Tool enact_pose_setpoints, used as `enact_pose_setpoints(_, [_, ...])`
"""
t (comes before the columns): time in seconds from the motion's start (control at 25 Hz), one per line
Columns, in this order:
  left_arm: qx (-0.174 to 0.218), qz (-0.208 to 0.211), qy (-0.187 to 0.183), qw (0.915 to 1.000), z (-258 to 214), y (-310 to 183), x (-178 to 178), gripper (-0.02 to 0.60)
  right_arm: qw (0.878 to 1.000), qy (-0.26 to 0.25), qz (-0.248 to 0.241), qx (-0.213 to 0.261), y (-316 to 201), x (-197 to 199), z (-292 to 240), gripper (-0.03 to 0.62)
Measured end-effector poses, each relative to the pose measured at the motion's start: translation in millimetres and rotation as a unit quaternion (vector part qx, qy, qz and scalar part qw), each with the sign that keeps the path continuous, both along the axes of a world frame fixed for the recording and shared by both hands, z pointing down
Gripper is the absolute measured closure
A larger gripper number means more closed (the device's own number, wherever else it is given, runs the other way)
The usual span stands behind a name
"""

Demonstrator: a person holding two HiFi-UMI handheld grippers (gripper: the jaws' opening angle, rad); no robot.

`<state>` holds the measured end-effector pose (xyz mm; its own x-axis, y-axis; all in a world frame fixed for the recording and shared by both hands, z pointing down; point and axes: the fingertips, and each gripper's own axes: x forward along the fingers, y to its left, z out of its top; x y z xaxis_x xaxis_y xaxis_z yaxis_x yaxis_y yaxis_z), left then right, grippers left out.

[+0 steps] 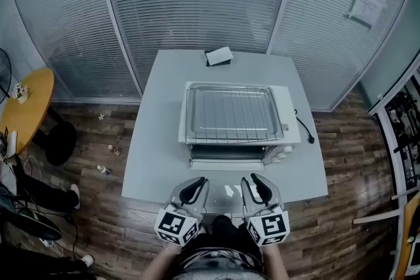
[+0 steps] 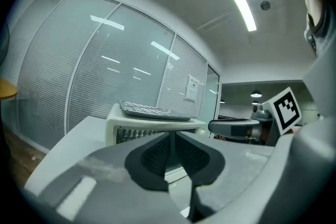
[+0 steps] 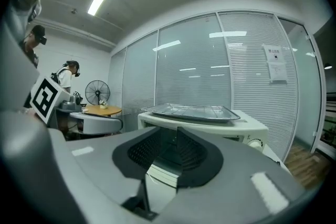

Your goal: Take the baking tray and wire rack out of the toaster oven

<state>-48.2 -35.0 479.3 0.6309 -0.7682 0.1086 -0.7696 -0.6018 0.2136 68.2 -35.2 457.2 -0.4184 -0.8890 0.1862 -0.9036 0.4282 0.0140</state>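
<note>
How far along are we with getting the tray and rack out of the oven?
Nearly done: the baking tray and wire rack lie on top of the toaster oven. In hand: nothing; the left gripper and right gripper are empty at the table's near edge. Left: probably just closing the oven door.

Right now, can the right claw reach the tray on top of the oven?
Probably yes: the tray lies in the open on the toaster oven, and nothing stands between it and the right claw.
</note>
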Motion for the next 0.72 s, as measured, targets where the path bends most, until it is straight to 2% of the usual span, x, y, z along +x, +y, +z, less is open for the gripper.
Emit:
enact_pose_setpoints(0.12, [0.003, 0.021, 0.001, 0.9998, -1, 15, 8, 0.577, 1.000, -0.001, -0.001, 0.011, 15, -12, -3, 0.546])
enact_pose_setpoints(0.24, [0.009, 0.037, 0.003, 0.9993, -9, 30, 15, 0.577, 1.000, 0.004, -0.002, 0.028, 30, -22, -12, 0.594])
enact_pose_setpoints(0.52, [0.054, 0.058, 0.008, 0.9969, -49, 48, 22, 0.577, 0.997, 0.001, -0.014, 0.071, 53, -42, -46, 0.594])
enact_pose_setpoints(0.72, [0.071, 0.047, -0.004, 0.9964, -65, 58, 18, 0.578, 0.996, -0.012, -0.021, 0.081, 63, -52, -58, 0.595])
